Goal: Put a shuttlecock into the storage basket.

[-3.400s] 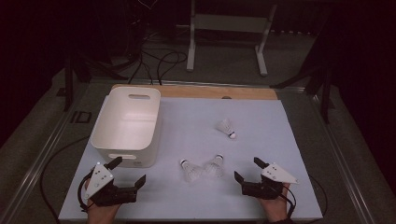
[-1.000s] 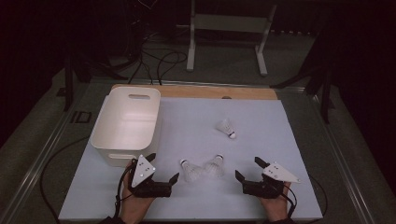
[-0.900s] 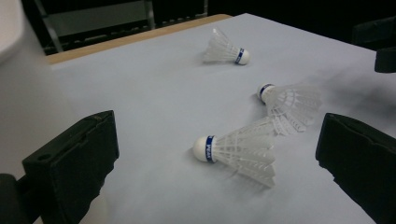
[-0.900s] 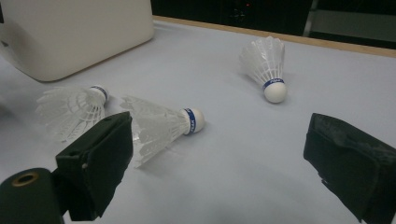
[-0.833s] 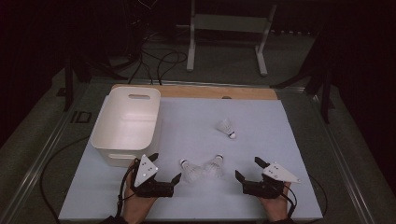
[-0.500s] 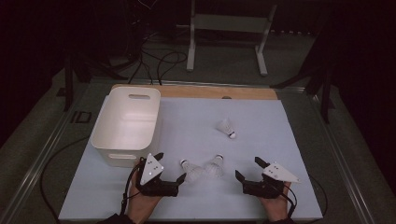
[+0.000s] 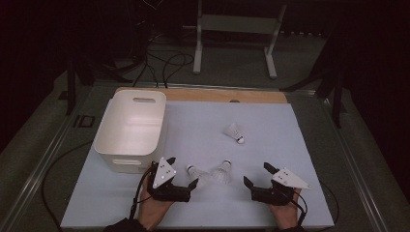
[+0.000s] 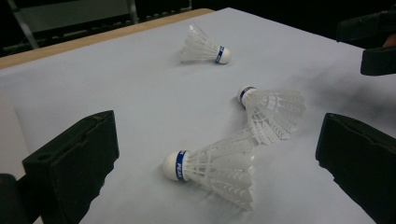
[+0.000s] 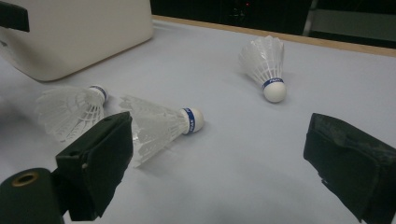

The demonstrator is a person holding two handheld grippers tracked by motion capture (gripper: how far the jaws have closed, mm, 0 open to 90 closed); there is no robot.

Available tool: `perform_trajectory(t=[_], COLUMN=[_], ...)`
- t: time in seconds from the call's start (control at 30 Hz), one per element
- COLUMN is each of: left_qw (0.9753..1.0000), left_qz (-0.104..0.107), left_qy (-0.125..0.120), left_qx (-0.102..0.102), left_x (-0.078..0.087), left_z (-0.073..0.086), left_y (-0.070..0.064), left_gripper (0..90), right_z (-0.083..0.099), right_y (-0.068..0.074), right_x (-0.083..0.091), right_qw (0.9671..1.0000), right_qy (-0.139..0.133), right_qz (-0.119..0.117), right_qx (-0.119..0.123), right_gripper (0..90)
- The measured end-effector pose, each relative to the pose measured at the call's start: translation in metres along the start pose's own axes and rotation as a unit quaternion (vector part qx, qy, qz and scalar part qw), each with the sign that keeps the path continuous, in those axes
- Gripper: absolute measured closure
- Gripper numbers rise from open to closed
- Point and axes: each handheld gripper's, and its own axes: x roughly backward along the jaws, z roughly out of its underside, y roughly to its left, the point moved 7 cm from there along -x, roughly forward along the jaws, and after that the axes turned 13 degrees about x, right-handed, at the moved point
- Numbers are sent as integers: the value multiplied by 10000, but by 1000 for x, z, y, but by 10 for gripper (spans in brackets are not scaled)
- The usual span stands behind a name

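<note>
Three white shuttlecocks with blue-banded corks lie on the pale mat. Two lie near the front, one [image 7: 199, 175] [image 8: 215, 170] beside the other [image 7: 223, 171] [image 8: 273, 112]; the third [image 7: 234, 131] [image 8: 203, 46] lies farther back. My left gripper [image 7: 183, 172] [image 8: 217, 140] is open and low, with the nearest shuttlecock between its jaws, untouched. My right gripper [image 7: 257, 174] [image 9: 219, 149] is open at the front right, holding nothing. The pair [image 9: 159, 123] [image 9: 70, 109] sits just to its left, and the far shuttlecock [image 9: 266, 65] lies ahead.
A white plastic tub [image 7: 133, 126] [image 9: 70, 32] stands on the mat's left half, close behind my left hand. A wooden strip [image 7: 217, 95] runs along the mat's back edge. Cables and a metal stand [image 7: 237, 29] lie on the floor beyond.
My left gripper has travelled from the front left corner rightward up to the nearest shuttlecock, staying open. The right gripper and all three shuttlecocks have stayed put.
</note>
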Motion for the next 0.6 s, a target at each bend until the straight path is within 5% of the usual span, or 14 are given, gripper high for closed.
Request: perform_trajectory(t=[0.6], left_qw=[9993], left_qz=[-31], left_qy=[370], left_qx=[-77], left_x=[-24], left_z=[9], left_y=[-4], left_gripper=[2], right_z=[0], right_y=[1], right_x=[0], right_qw=[10000], right_qy=[-6], right_qz=[-29], right_qx=[-14], right_gripper=[81])
